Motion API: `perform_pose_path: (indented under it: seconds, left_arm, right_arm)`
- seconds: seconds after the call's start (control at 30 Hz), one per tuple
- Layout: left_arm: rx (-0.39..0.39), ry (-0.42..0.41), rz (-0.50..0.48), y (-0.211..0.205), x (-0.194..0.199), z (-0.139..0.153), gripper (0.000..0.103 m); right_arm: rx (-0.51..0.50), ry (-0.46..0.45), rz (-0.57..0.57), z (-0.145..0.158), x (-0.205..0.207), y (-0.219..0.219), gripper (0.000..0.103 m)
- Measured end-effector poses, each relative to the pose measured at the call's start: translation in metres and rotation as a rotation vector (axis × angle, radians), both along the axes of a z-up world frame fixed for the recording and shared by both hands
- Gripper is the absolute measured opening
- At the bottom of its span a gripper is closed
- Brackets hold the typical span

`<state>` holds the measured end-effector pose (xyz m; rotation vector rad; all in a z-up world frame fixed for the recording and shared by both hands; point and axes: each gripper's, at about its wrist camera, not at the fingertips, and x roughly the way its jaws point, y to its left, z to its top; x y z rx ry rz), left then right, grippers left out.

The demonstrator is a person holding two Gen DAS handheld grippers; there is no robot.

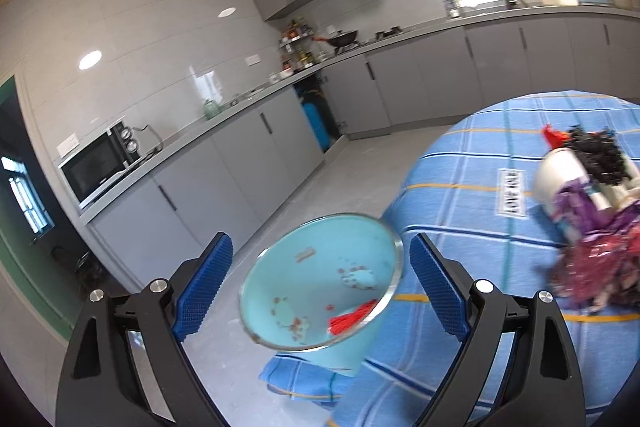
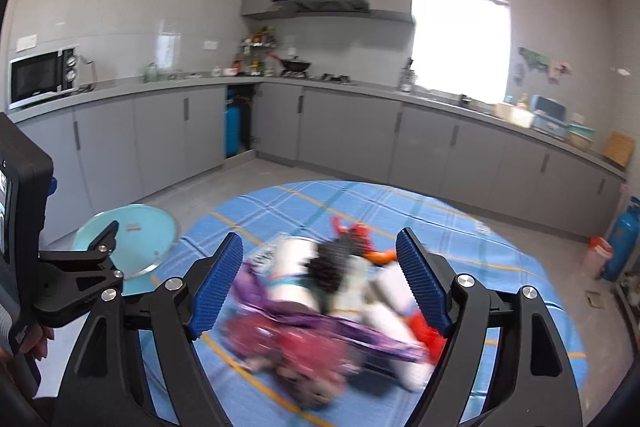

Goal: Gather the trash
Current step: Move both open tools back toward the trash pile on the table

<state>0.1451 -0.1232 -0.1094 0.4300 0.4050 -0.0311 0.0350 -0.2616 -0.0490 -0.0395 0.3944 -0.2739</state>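
A light blue trash bin (image 1: 320,287) stands on the floor against the left edge of the round table; a red scrap (image 1: 352,317) lies inside. It also shows in the right wrist view (image 2: 140,247). My left gripper (image 1: 320,291) is open, its blue pads either side of the bin's mouth, above it. A heap of trash (image 2: 320,299) lies on the blue checked tablecloth (image 2: 480,227): white cups, purple and red wrappers, a black clump, blurred. It also shows in the left wrist view (image 1: 592,211). My right gripper (image 2: 320,287) is open, just above the heap, holding nothing.
Grey kitchen cabinets (image 2: 340,131) and a counter run along the far walls, with a microwave (image 2: 40,77) at the left. A blue gas cylinder (image 2: 624,243) stands on the floor at the right. Grey floor (image 1: 300,195) lies between table and cabinets.
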Motion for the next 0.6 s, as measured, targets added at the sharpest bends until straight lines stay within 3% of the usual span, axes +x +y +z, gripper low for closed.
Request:
perform_pose_path:
  seconds: [0.33, 0.6]
  left_arm:
    - [0.002, 0.037, -0.129, -0.054, -0.03, -0.013, 0.089]
    - [0.009, 0.001, -0.199, -0.082, -0.063, -0.01, 0.09]
  right_arm:
    - [0.0, 0.036, -0.176, -0.03, -0.046, -0.069, 0.081]
    - [0.008, 0.06, -0.205, -0.052, -0.06, -0.083, 0.081]
